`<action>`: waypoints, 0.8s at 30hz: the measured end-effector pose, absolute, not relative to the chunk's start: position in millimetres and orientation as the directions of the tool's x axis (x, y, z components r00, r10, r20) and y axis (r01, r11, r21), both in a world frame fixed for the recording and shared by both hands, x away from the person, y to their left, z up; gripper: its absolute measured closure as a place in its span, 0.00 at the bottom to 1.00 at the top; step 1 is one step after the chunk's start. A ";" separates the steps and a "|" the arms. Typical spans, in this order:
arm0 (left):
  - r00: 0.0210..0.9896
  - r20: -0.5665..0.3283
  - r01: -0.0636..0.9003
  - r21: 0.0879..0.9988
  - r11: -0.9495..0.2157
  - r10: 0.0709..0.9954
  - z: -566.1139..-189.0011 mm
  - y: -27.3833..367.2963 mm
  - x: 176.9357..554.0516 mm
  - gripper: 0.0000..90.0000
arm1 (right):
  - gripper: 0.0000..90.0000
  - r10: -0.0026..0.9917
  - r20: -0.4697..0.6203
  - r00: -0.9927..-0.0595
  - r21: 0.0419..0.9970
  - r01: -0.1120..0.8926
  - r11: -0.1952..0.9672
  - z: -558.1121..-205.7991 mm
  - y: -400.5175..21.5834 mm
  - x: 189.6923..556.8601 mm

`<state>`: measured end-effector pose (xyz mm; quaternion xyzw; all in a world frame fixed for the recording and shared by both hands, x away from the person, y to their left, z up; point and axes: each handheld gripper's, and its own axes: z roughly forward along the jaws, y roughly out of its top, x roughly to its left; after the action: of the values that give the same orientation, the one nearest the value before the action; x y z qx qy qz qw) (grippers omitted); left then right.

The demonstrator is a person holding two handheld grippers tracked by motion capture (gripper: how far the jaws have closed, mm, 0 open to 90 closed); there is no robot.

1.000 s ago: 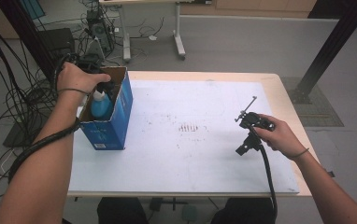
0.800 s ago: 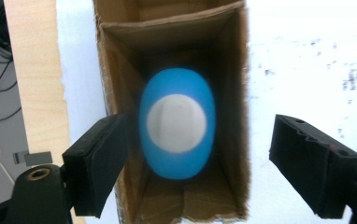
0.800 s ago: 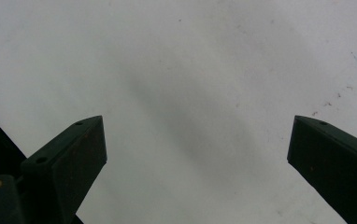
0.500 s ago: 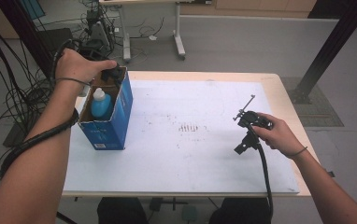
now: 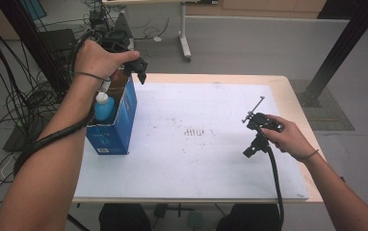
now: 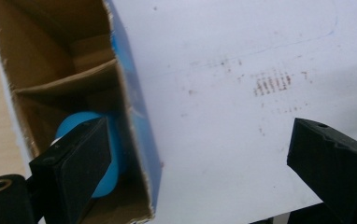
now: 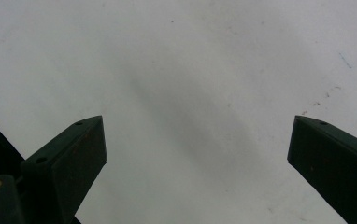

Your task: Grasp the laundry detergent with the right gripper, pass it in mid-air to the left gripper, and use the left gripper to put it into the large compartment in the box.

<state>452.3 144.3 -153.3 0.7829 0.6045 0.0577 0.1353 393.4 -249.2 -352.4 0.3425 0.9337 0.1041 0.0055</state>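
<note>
Up at the box's far end, the left gripper (image 5: 141,72) hangs above the open top of the blue cardboard box (image 5: 119,122), its jaws having just been opening and now spread wide with nothing between them. In the left gripper view, the left jaw stands in front of the box's inside and the right jaw over the white table cover (image 6: 242,56). The blue bottle (image 5: 105,108), with its white cap, stands upright inside the box, in the compartment nearer the person, on the near side of a cardboard divider (image 6: 64,79); neither jaw touches it. The box itself stands at the left edge of the table, on the white cover.

Well apart, at the right side of the table, the right gripper (image 7: 195,154) is held low over the cover in the person's right hand (image 5: 288,137). Its jaws are also spread wide and empty, with bare white cover between them. A patch of small dark marks (image 5: 194,131) lies on the cover between the box and the right gripper.
</note>
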 end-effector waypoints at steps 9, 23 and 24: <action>0.314 -0.083 0.918 0.279 -0.281 0.946 -162.5 115.3 455.1 0.08 | 0.05 0.637 0.062 -0.768 0.197 0.635 0.747 -347.6 -249.2 393.3; 0.332 -0.097 0.923 0.237 -0.303 0.938 -211.2 84.1 466.0 0.09 | 0.05 0.623 0.067 -0.779 0.188 0.623 0.759 -350.3 -237.8 388.3; 0.339 -0.096 0.921 0.237 -0.309 0.936 -215.3 83.6 466.6 0.09 | 0.05 0.624 0.065 -0.779 0.189 0.623 0.759 -349.8 -237.7 388.1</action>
<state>466.6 83.6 -215.3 0.8084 0.5743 0.0298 0.1255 388.1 -237.7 -349.8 0.3325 0.9377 0.1005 0.0012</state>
